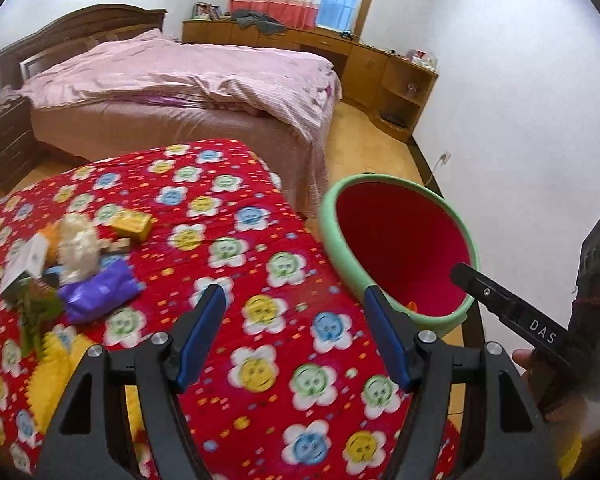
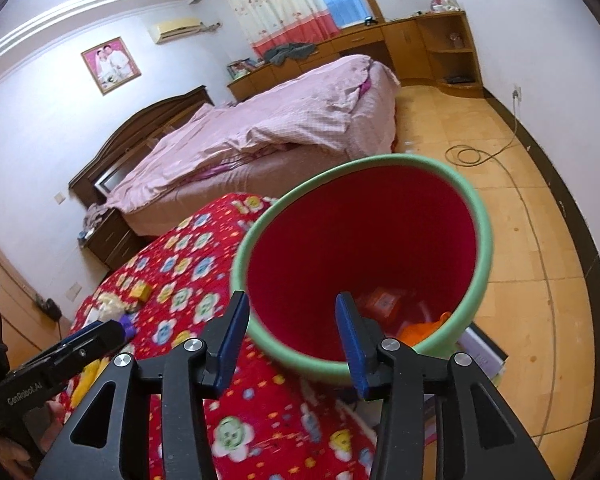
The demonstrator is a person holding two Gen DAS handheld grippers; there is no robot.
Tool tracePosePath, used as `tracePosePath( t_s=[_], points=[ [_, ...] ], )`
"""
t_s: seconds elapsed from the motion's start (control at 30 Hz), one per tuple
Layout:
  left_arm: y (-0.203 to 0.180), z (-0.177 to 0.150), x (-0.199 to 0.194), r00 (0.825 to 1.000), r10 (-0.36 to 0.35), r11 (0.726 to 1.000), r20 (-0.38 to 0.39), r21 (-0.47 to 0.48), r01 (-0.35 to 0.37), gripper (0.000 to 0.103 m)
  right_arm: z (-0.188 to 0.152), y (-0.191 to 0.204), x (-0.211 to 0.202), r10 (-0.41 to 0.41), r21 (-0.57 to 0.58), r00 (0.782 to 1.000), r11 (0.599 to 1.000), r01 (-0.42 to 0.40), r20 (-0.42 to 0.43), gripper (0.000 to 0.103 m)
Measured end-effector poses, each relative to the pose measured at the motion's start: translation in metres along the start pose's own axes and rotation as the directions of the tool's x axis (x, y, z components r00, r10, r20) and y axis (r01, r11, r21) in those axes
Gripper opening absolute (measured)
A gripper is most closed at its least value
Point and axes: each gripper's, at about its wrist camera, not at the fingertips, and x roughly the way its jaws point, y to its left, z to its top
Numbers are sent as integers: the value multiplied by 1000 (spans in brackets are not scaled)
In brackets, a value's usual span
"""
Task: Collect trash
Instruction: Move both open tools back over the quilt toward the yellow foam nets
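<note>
A red bin with a green rim [image 1: 400,248] stands beside the red flowered blanket [image 1: 228,248]; in the right wrist view the bin [image 2: 364,240] holds orange wrappers [image 2: 420,330]. A trash pile lies at the blanket's left: a purple bag [image 1: 100,290], a crumpled white bag [image 1: 78,246], a yellow box [image 1: 132,224]. My left gripper [image 1: 294,312] is open and empty above the blanket, right of the pile. My right gripper [image 2: 292,318] is open and empty over the bin's near rim.
A pink-covered bed [image 1: 188,84] stands behind the blanket. Wooden cabinets [image 1: 380,64] line the far wall. A cable [image 2: 476,156] lies coiled on the wooden floor. A white flat item [image 2: 484,350] lies by the bin's base.
</note>
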Motion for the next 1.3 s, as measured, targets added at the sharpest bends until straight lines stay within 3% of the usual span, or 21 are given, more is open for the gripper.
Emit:
tracePosePath(
  t_s=[0.47, 0.93, 1.3],
  points=[
    [60, -29, -56, 995, 93, 991, 43, -105, -88, 71, -30, 68, -4, 75, -104, 995, 991, -81, -64, 49],
    [131, -66, -104, 975, 208, 955, 78, -232, -185, 71, -65, 124, 4, 88, -193, 987, 975, -113, -134, 53],
    [175, -81, -101, 957, 286, 917, 51, -303, -258, 71, -86, 142, 23, 75, -229, 976, 966, -122, -205, 56]
  ],
)
